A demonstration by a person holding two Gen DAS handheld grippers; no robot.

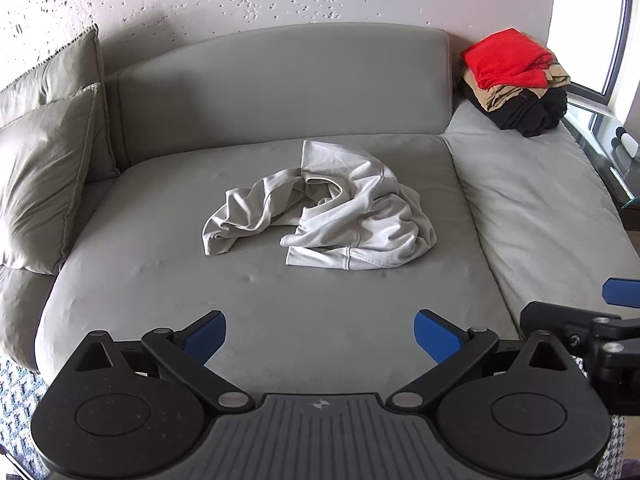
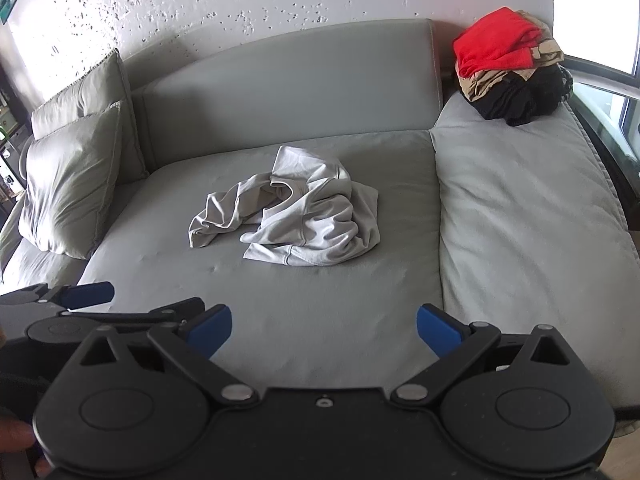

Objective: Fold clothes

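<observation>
Shirt: the pale shirt (image 1: 320,208) lies crumpled in the middle of the sofa seat (image 1: 160,280), untouched, so it needs spreading before any fold.
Left gripper (image 1: 320,334): jaws wide apart, empty, held back near the seat's front edge.
Right gripper (image 2: 324,330): likewise spread and empty, beside the left one, ready to reach in.
Pile (image 1: 516,80): red, tan and black clothes sit stacked at the far right corner, apparently kept clear of the working space.
</observation>
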